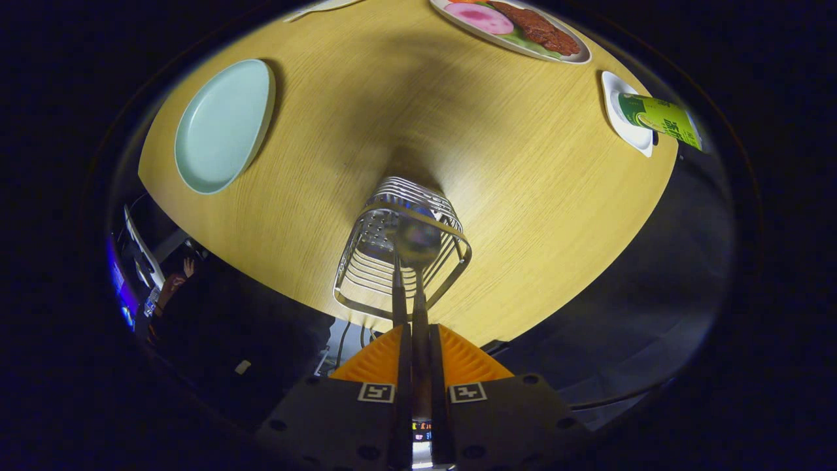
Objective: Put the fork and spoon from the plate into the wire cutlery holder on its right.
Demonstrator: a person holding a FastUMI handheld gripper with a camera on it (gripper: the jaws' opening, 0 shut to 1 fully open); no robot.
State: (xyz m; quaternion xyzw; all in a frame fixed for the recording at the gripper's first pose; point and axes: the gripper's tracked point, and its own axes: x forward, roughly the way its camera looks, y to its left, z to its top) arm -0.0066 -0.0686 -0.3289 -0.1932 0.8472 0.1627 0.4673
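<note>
I look down on the wire cutlery holder (400,252), which stands near the front edge of the round wooden table (510,183), just ahead of my fingers. My gripper (419,330) is shut on the handle of a metal spoon (417,241). The spoon's bowl hangs over the holder's open top; whether it touches the wires, I cannot tell. A second thin metal handle (396,288), seemingly the fork, leans out of the holder just left of the spoon, its head hidden inside. The pale green plate (222,124) lies bare, to the left beyond the holder.
An oval platter of food (523,29) sits at the table's far side. Far right, a small white dish (626,121) carries a green carton (660,118). Below the table edge there is dark floor, with a person's hand (188,265) at the left.
</note>
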